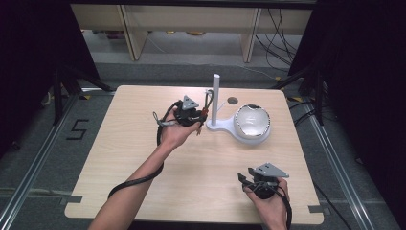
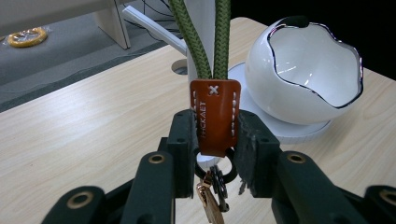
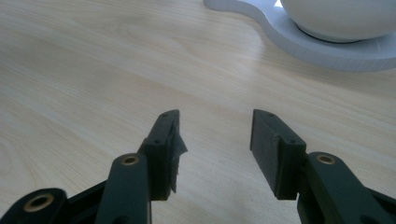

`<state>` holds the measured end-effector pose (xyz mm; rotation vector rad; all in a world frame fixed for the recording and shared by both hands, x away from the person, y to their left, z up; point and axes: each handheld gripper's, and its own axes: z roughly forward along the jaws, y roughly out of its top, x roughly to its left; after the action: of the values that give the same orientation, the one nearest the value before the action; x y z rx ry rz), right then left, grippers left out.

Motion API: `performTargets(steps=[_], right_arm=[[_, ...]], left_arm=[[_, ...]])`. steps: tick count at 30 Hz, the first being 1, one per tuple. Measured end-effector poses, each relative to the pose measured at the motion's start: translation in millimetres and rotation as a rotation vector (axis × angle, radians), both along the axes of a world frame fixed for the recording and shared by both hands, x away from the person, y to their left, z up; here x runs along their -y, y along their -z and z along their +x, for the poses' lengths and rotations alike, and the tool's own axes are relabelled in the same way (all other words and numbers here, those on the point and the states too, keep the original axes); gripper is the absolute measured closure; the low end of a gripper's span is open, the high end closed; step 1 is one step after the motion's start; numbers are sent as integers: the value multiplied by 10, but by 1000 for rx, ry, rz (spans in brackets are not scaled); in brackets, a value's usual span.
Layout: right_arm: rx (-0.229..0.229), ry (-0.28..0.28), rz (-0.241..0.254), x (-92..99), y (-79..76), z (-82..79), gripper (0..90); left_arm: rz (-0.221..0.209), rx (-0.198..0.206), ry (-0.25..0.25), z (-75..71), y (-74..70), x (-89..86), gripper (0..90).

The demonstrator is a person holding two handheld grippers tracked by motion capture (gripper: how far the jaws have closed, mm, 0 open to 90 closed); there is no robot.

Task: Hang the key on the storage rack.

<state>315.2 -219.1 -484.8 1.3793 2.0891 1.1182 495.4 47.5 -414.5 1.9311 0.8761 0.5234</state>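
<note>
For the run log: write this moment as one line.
left gripper: shut on keychain tab | right gripper: open, nothing held | egg-shaped bowl: on white stand

Setting: laboratory recording station. Evidence: pale wooden desk (image 1: 143,158) standing alone on grey carpet; black curtains (image 1: 28,57) enclosing both sides; metal floor rails (image 1: 330,158) alongside; the numeral 5 taped (image 1: 78,129) on the floor; loose cables (image 1: 280,33) trailing behind; plain light shelving (image 1: 191,24) at the back.
</note>
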Motion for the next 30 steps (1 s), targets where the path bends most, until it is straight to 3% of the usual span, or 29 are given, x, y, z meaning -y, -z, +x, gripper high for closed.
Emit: performTargets(steps=[9, 14, 17, 18, 21, 22, 26, 30], right_arm=[[9, -12, -1, 18, 2, 8, 534], [-9, 9, 7, 2, 2, -9, 533], [7, -6, -5, 15, 6, 5, 533], [-1, -1, 7, 11, 2, -2, 533], [3, 3, -2, 12, 0, -3, 533], [24, -4, -49, 48, -19, 1, 533], [-15, 8, -15, 22, -21, -18, 533], [20, -5, -29, 38, -8, 4, 532]], left_arm=[[-7, 5, -4, 24, 41, 47, 675], [15, 13, 4, 15, 39, 46, 666], [10, 15, 9, 1, 49, 54, 643], [35, 10, 22, -18, 50, 45, 648], [29, 14, 25, -41, 63, 33, 639], [33, 10, 26, -58, 62, 19, 637], [29, 6, 32, -145, 79, -43, 627], [37, 17, 38, -242, 93, -145, 581]])
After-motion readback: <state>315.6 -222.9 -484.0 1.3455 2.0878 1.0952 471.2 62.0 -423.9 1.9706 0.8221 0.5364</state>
